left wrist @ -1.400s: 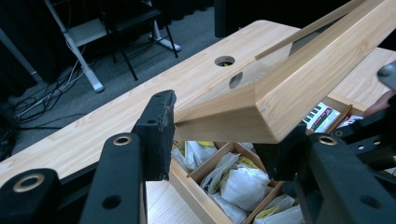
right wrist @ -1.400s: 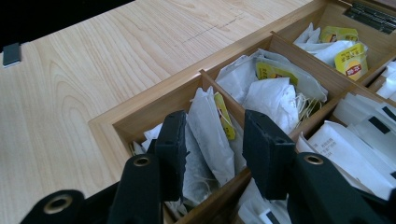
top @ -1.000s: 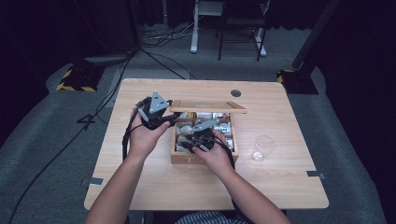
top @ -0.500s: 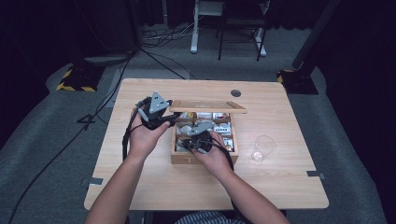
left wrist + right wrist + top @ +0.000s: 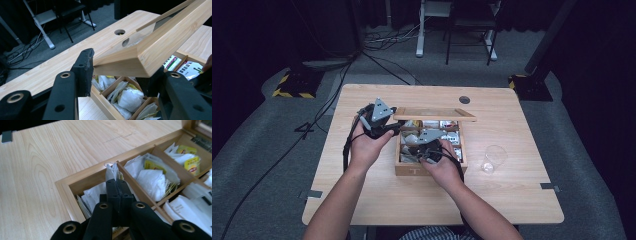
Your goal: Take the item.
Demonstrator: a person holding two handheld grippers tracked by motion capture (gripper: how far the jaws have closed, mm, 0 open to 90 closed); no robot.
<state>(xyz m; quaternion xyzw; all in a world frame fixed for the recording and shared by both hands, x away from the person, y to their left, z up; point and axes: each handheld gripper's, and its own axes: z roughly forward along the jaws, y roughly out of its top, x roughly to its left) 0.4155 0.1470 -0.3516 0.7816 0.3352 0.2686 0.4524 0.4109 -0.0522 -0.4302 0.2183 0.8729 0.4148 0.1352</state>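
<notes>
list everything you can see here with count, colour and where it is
light wooden table: 1, pale wood, centre of the room, round cable hole at its far edge
compartmented wooden tea box: 1, pale wood, middle of the table, open
hinged wooden lid: 1, pale wood, raised over the box, its corner in the left gripper
white paper tea bags: many, white with some yellow labels, in the box's compartments
pinched white tea bag: 1, white, corner compartment, in the right gripper
clear drinking glass: 1, see-through, on the table beside the box
left gripper: 1, black, clamped on the lid's corner
right gripper: 1, black, jaws just closed on the tea bag
</notes>
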